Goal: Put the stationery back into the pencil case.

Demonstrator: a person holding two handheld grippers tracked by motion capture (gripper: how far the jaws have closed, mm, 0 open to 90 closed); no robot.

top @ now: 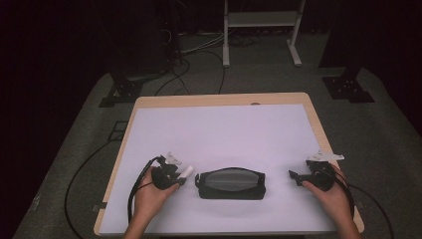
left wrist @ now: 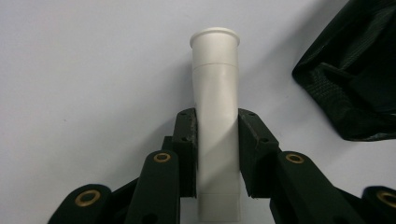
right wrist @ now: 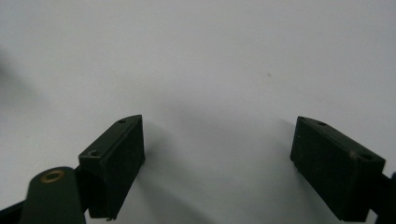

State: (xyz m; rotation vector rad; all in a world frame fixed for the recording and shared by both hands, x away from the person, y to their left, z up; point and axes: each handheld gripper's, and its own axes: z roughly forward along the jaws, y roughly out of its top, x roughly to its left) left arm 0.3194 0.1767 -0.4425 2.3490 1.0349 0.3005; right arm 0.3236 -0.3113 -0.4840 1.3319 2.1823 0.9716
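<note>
A white tube with a flanged cap is clamped between the two black jaws of my left gripper. In the high view the left gripper holds the white tube just left of a black pouch lying near the table's front. A corner of that black pouch fills the upper right of the left gripper view. My right gripper rests to the right of the pouch, a short way off. Its jaws stand wide apart in the right gripper view, with bare white sheet between them.
A white sheet covers the wooden table. Black cables trail off the left side and from the right hand. Beyond the table stand dark stands and a white frame on the grey floor.
</note>
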